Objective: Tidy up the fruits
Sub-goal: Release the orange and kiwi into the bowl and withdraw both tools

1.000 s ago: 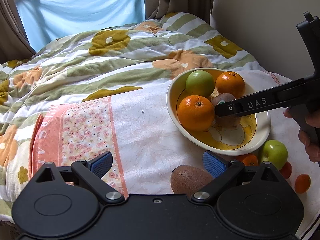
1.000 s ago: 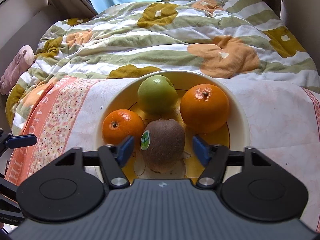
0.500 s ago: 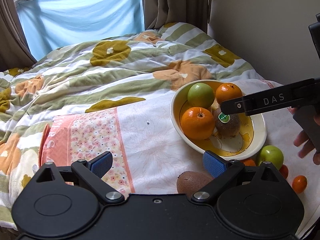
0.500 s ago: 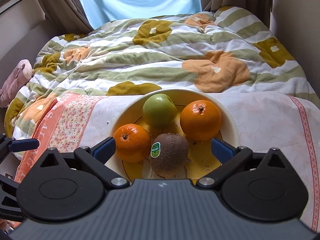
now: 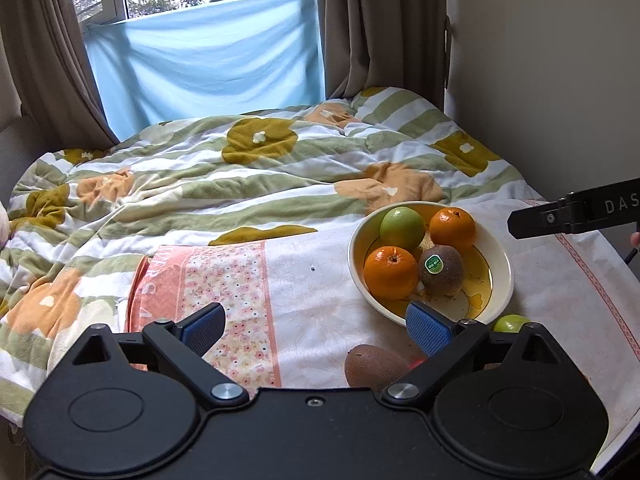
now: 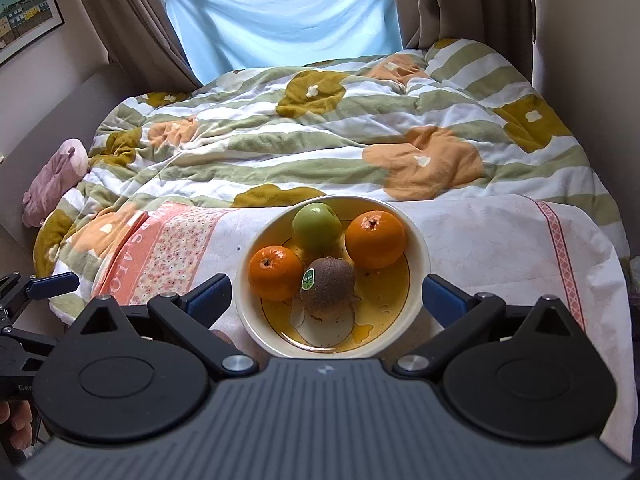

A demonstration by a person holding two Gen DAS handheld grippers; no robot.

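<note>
Left gripper: held low over the near edge of the bed, pointing forward, fingers spread wide with nothing between the blue pads; its tip also shows at the left margin of the right wrist view. Right gripper: held level above and just short of the bowl, fingers likewise parted wide and empty, one to each side of the bowl's near rim in that view; seen from the left wrist view as a dark bar marked "DAS" entering from the right, apart from the fruit. Part of a hand shows at the lower left of the right wrist view, on the left gripper's handle. Bowl: one, cream rim, yellow interior with a printed figure, standing on a white cloth with a pink floral band, which is spread over a striped, flowered quilt. Bowl contents, four pieces: one green apple at the far side; two oranges, the right orange beside the apple and the left orange nearer; one kiwi bearing a green sticker, at the front, touching the left orange. Loose fruit on the cloth outside the bowl, near the left gripper: one second kiwi, partly hidden by the gripper body; one second green apple, only its top visible; a scrap of red beside the loose kiwi, too hidden to identify. Background: one pale blue sheet across the window, brown curtains either side.
</note>
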